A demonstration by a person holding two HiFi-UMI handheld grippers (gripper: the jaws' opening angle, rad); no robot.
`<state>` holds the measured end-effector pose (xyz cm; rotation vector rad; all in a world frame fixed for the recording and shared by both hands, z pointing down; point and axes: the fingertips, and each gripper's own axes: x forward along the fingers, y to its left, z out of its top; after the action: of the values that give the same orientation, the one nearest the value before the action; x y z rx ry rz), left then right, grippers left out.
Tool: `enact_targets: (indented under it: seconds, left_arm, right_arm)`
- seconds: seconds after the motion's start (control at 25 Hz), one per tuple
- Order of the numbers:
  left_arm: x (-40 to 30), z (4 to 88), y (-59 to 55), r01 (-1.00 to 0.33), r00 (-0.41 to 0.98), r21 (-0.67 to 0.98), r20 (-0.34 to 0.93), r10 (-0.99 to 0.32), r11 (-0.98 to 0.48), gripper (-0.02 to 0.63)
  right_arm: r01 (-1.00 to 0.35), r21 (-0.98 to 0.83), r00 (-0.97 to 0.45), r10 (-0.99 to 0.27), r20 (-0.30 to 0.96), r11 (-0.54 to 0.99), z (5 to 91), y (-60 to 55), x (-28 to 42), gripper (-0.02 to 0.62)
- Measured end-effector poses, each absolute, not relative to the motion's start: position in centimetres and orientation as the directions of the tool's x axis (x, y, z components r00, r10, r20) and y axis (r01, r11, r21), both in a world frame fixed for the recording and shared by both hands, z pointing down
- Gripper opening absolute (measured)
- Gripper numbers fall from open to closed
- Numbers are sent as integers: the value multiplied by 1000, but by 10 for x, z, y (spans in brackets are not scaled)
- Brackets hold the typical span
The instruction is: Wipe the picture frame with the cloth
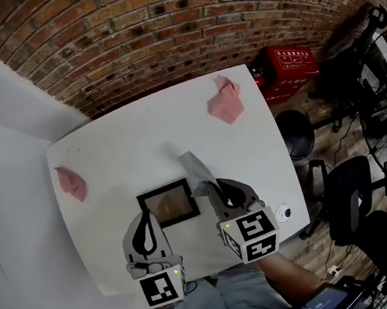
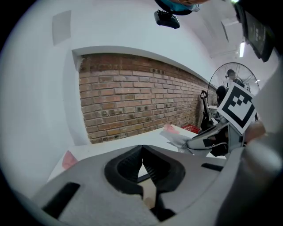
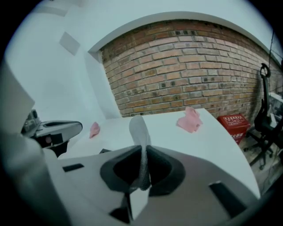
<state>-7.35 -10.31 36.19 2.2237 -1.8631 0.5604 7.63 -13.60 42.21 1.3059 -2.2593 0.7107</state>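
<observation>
The right claw (image 3: 142, 150) was clamped on the grey cloth (image 3: 138, 128), whose free end stood up ahead of the tips, pointing toward the brick wall (image 3: 185, 75) rather than at the work. From there the picture frame (image 1: 170, 202) lay flat on the white bench (image 1: 126, 142), just to that claw's left and lower, its long side running across the head view with a slight tilt. The cloth's end sat off the frame's far right corner. The left claw (image 2: 141, 149) had its tips together on nothing, over the frame's near left corner. By my reading the coming stroke called for the right claw to drop and sweep left along that long side – it alone carried cloth
</observation>
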Motion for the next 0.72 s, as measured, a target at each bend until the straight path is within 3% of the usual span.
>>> enact_targets:
  seconds: [0.52, 0.72]
  left_arm:
    - [-44, 212, -85, -982, 122, -127, 138, -983, -140, 9]
    - [-44, 171, -80, -977, 108, -176, 66, -992, -118, 9]
  right_arm:
    - [-842, -109, -538, -802, 260, 529, 244, -116, 99, 34]
    - [-834, -35, -547, -816, 187, 551, 210, -108, 103, 34]
